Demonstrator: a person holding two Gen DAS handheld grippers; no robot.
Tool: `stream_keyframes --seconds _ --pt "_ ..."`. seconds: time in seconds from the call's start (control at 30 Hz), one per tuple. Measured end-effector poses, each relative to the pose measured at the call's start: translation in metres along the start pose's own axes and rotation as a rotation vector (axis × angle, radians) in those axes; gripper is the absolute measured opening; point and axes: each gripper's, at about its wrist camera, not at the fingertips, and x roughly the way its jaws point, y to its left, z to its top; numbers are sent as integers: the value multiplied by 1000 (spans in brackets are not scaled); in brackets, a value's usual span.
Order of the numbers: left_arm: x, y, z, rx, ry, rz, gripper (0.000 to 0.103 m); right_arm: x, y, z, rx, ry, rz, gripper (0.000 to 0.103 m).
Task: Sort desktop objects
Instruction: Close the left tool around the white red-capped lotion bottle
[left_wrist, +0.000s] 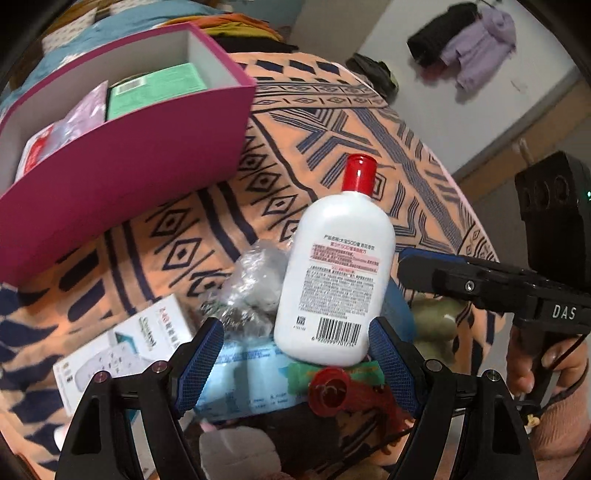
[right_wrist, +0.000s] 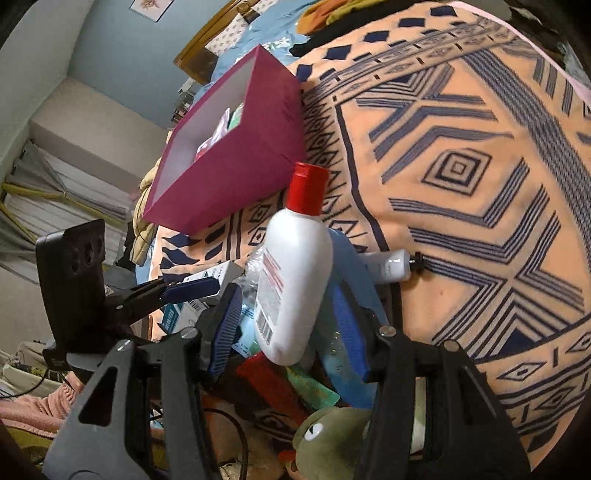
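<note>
white bottle (left_wrist: 334, 280), patterned blanket (right_wrist: 461, 155), perhaps bedroom

An orange blanket (right_wrist: 461, 229) with dark blue geometric lines covers the bed and fills most of both views. In the upper right of the left wrist view, a pale wall (left_wrist: 417, 22) carries a hanging purple jacket (left_wrist: 484, 48) beside a black garment (left_wrist: 439, 33). In the upper left of the right wrist view, a light blue wall (right_wrist: 122, 55) bears a small framed picture (right_wrist: 151, 5), with a wooden headboard (right_wrist: 207, 44) near it.
</note>
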Motion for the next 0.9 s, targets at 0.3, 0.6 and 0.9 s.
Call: stream_keyframes --seconds 0.3,0.6,0.9 --pt "25 -10 16 47 103 -45 83 9 -9 -4 32 -1 9 54" --pt "48 -6 28 42 206 -124 83 12 -9 -2 31 -21 12 54" --pt "58 -4 34 21 221 -177 81 19 -2 5 -4 -25 7 54"
